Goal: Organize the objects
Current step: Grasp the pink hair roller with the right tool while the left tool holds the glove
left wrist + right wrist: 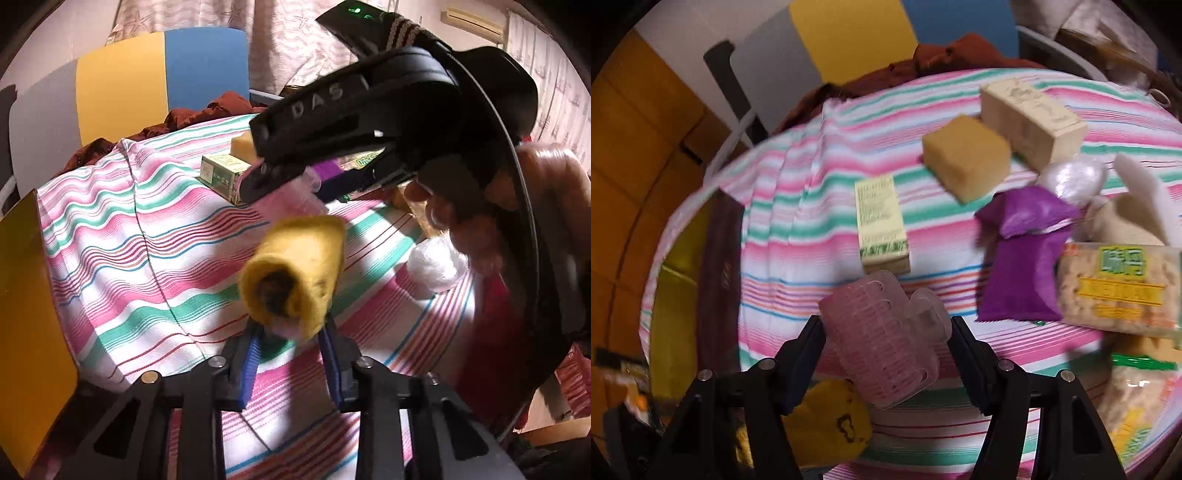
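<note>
Right now both my tools are loaded. My left hand-held gripper (291, 334) is closed narrow on a rolled yellow felt tube with a dark hollow end (293, 273), pinched at its lower edge between the blue-padded fingers (249, 363) and lifted clear of the striped pink, green and white cloth on the table (155, 236). My right hand-held gripper (886, 332) is clamped on a translucent pink ribbed plastic hair roller (886, 336), which sits tilted between the black fingers, also above the cloth; the yellow tube (827, 424) shows just below and to the left of it.

As far as I can judge, the sorting is only partway along. Most items lie loose on the table: a small pale green printed carton (882, 225) near the middle, a tan sponge-like block (966, 157) touching a larger cream box (1032, 122) beyond it, a crumpled purple wrapper (1025, 254), a shiny white wrapped lump (1073, 177), and two clear snack packs with green and yellow labels (1123, 288) at the right edge. These are bunched together on the right side, some overlapping, but whether that bunching is deliberate grouping I cannot tell, since the right view is blurred. No bin or tray for the two held pieces is plainly visible, so both remain to be placed, and the rest looks unsorted.
</note>
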Demonstrator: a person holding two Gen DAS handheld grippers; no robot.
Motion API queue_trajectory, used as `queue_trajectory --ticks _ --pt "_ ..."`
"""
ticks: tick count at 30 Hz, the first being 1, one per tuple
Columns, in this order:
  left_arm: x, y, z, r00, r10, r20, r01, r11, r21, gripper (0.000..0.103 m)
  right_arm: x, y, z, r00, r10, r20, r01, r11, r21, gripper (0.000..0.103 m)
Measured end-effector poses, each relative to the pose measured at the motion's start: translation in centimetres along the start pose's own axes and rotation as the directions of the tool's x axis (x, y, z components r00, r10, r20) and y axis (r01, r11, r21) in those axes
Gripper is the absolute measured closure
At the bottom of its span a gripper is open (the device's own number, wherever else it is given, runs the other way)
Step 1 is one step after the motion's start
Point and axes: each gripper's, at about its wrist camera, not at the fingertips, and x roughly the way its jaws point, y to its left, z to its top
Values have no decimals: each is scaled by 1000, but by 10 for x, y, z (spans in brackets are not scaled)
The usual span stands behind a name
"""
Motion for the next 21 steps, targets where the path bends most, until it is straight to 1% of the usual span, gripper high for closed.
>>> queue_trajectory --ticks 2,3,4,5,6,8,11,12,17,18,20,21 --pt "1 -1 -2 1000 1 -11 -1 1000 5 78 -4 4 0 1000 -11 17 11 1000 0 35" --pt "0 -2 -1 1000 16 -7 -16 1000 6 78 -4 3 -1 1000 -6 13 6 1000 8 35" --pt "-2 -3 0 999 38 -1 -38 999 9 74 -5 4 0 1000 -7 12 7 1000 9 35" --pt "-6 -3 3 998 58 17 -58 998 11 63 -5 5 -1 1000 -11 13 11 1000 3 35" --pt "-12 -3 5 998 57 37 -57 998 5 57 -5 4 -2 1000 -9 13 9 1000 0 35" --pt "-19 -2 10 999 22 41 -22 1000 -10 56 -2 6 -1 1000 -8 14 8 1000 -1 35" --pt "-20 -5 12 999 33 30 -33 999 13 48 7 8 1 1000 7 0 -7 1000 -1 35" --pt "-18 -4 13 999 42 23 -42 999 19 47 11 11 0 1000 20 -11 -20 1000 -4 35" --pt "-4 -9 23 999 42 15 -43 998 42 48 21 15 -5 998 41 -42 -42 999 -27 35" --pt "3 -8 24 999 35 2 -35 999 37 53 21 15 -4 998 46 -43 -48 999 -26 35" --pt "12 -4 25 1000 -3 -24 3 1000 15 65 22 14 -4 998 48 -43 -49 998 -26 35" --pt "11 -4 24 1000 -6 -14 6 1000 10 70 22 14 -4 998 45 -43 -46 999 -27 35"
